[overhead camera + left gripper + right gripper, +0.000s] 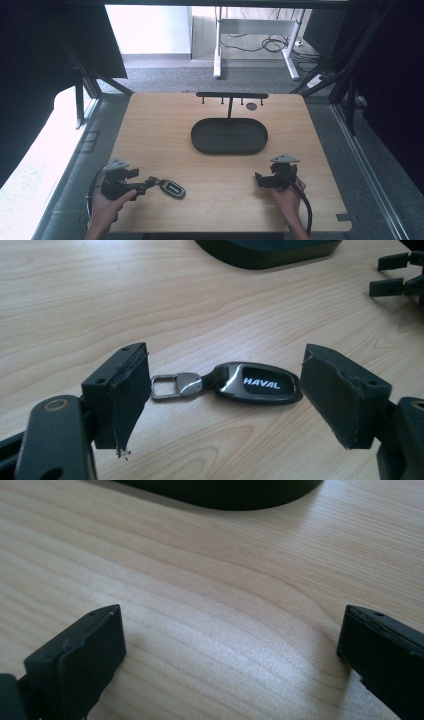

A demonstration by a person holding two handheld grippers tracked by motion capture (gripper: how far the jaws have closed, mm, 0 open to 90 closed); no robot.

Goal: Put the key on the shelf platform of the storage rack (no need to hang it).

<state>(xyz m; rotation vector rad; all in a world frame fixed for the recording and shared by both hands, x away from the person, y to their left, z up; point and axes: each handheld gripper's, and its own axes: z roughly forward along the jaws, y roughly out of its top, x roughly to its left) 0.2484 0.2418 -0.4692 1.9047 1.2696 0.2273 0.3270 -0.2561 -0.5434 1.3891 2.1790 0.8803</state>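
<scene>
At the lower left of the high view, the key fob (257, 384) lies on the bench (215, 175) between the left gripper's (225, 395) spread jaws, untouched.

Left hand (107, 205) enters at 7 o'clock, left gripper (150, 183) pointing toward 3 o'clock, jaws wide apart. Right hand (286, 196) at 5 o'clock, right gripper (258, 179) apparently pointing toward 9 o'clock, jaws wide apart.

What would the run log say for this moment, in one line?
left hand-held gripper: open around key fob, not gripping | right hand-held gripper: open, holding nothing | tray: holds nothing
</scene>
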